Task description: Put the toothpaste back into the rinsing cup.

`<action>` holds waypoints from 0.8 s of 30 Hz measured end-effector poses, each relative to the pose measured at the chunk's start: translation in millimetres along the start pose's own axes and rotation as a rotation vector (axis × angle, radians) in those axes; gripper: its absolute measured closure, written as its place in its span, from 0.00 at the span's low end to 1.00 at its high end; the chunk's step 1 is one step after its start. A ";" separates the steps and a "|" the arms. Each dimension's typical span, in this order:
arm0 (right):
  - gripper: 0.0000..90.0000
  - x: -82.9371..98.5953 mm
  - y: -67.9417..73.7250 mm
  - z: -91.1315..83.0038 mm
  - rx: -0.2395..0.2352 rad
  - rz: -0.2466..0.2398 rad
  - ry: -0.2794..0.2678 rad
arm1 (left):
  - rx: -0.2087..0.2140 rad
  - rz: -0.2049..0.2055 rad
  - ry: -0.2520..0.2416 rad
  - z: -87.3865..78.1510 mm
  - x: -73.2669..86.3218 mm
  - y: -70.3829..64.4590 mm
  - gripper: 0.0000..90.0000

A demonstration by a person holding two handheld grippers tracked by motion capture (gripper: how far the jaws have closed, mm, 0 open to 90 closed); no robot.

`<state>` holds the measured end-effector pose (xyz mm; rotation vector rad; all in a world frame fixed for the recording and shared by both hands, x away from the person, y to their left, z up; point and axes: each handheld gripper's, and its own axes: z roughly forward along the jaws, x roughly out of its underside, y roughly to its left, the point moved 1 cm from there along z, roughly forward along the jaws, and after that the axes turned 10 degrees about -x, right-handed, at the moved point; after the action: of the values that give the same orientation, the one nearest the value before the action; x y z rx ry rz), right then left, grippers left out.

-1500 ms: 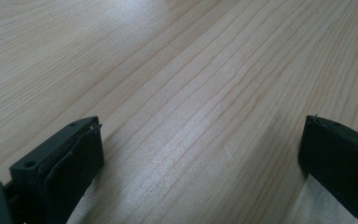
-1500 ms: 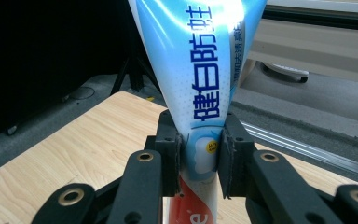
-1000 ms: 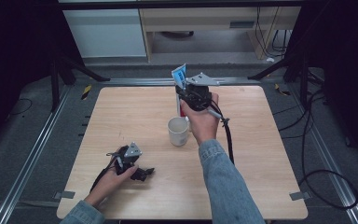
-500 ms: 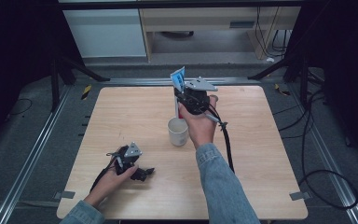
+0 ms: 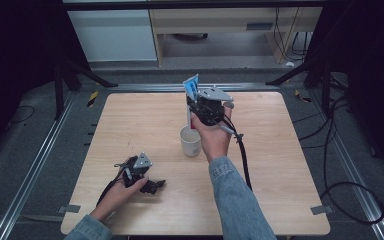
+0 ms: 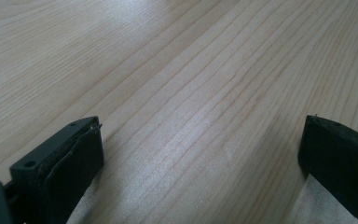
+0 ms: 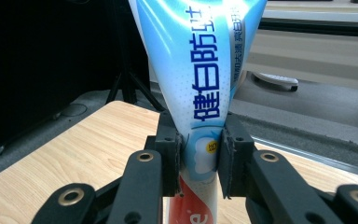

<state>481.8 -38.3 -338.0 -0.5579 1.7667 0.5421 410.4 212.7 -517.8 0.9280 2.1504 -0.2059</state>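
Item 1, nearest me: left claw (image 5: 152,186), resting low on the near-left part of the bench (image 5: 130,120). In the left gripper view its two black jaws stand spread wide with nothing but bare wood grain between them. Idle; I count it as spare capacity.

Item 2, mid-bench: white cup (image 5: 190,141), upright, mouth open upward, standing just in front of my right hand (image 5: 214,137). I judge it rigid and light, likely to skid or tip if knocked at the rim, so anything lowered into it wants to go in straight.

Item 3, beyond the cup: right claw (image 7: 200,161), raised above the bench and pinching the toothpaste tube (image 7: 200,60). The tube stands roughly upright, flat crimped end up, blue and white with printed characters; a red band shows below the jaws. The pads bite on the narrowing part of the body, one each side.

Handling notes, as I judge them: the tube is light, soft-walled and glossy. It yields under pressure, so a hard squeeze risks forcing paste toward the cap, and the slick film may slide in the pads. The best hold is across the flat faces, as here, or nearer the stiff shoulder by the cap. The lower end sits close above and just behind the cup in the high view; I cannot tell whether it is over the mouth.
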 end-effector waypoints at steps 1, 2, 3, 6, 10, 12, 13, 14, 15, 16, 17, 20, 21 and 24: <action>0.81 0.9 0.8 -0.2 0.001 0.008 -0.004 | 0.000 0.001 0.000 0.0 0.0 0.0 0.00; 0.81 2.2 1.1 -0.3 0.001 0.007 -0.002 | 0.000 0.000 0.000 0.0 0.0 0.0 0.00; 0.81 3.8 1.5 -0.1 0.003 0.005 0.000 | 0.000 0.000 0.000 0.0 0.0 0.0 0.00; 0.81 8.8 1.7 1.1 0.006 0.014 0.001 | 0.000 0.000 0.000 0.0 0.0 0.0 0.00; 0.81 16.8 2.4 3.9 0.007 0.024 0.006 | 0.000 0.000 0.000 0.0 0.0 0.0 0.00; 0.81 19.9 3.4 5.5 0.003 0.028 0.010 | 0.000 0.000 0.000 0.0 0.0 0.0 0.00; 0.81 21.1 3.8 6.2 0.003 0.028 0.009 | 0.001 -0.002 0.000 0.0 0.0 -0.1 0.00; 0.81 22.0 4.3 6.7 0.001 0.032 0.010 | 0.000 0.000 -0.001 0.0 0.0 0.0 0.00; 0.81 23.0 4.4 7.3 0.002 0.031 0.011 | 0.001 -0.002 0.000 0.0 0.0 -0.1 0.00; 0.81 24.0 4.9 7.8 0.002 0.033 0.010 | 0.000 0.000 0.000 0.0 0.0 0.0 0.00; 0.81 24.6 5.1 8.0 0.002 0.032 0.012 | 0.000 0.000 -0.001 0.0 0.0 0.0 0.00; 0.81 27.6 5.4 8.5 0.004 0.039 0.008 | 0.000 0.000 0.000 0.0 0.0 0.0 0.00; 0.81 28.8 5.7 8.8 0.005 0.038 0.007 | 0.000 0.000 0.000 0.0 0.0 0.0 0.00; 0.81 33.2 7.1 9.6 0.006 0.038 0.010 | 0.000 0.000 0.000 0.0 0.0 0.0 0.00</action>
<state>476.7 -30.0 -371.9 -0.5249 1.7909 0.5615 410.4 212.7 -517.8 0.9282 2.1501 -0.2057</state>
